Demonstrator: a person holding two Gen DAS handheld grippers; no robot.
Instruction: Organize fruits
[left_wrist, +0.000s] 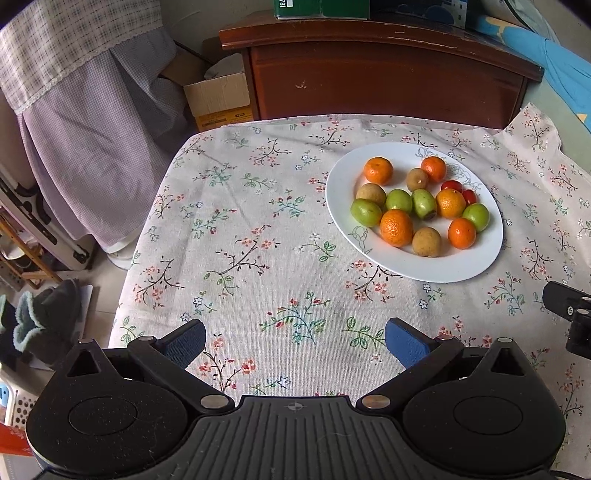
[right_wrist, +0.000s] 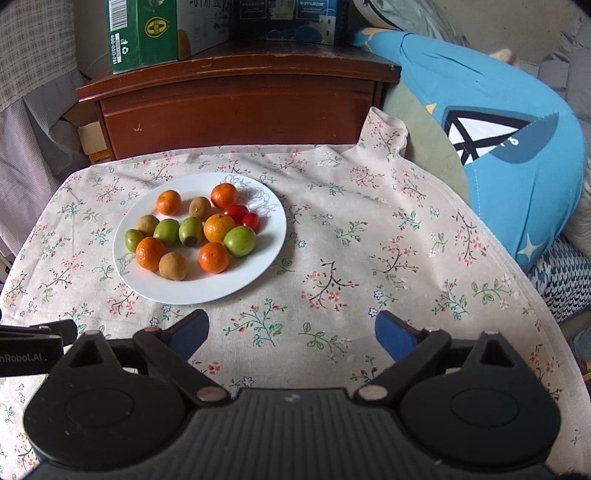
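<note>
A white plate (left_wrist: 472, 262) (right_wrist: 207, 291) on the floral tablecloth holds mixed fruit: several orange tangerines (left_wrist: 396, 228) (right_wrist: 149, 253), several green jujubes (left_wrist: 365, 212) (right_wrist: 239, 240), brown longans (left_wrist: 426, 242) (right_wrist: 173, 266) and red cherry tomatoes (left_wrist: 451, 185) (right_wrist: 235, 211). My left gripper (left_wrist: 295, 341) hovers open over bare cloth, nearer than the plate and to its left. My right gripper (right_wrist: 291, 334) is open too, nearer than the plate and to its right. Neither holds anything.
A dark wooden cabinet (left_wrist: 384, 74) (right_wrist: 236, 107) stands behind the table, with a green box (right_wrist: 147, 33) on top. A blue plush cushion (right_wrist: 517, 147) lies at the right. A cardboard box (left_wrist: 218, 99) and checked fabric (left_wrist: 74, 110) are on the left. The right gripper's body (left_wrist: 570, 314) shows at the left view's right edge.
</note>
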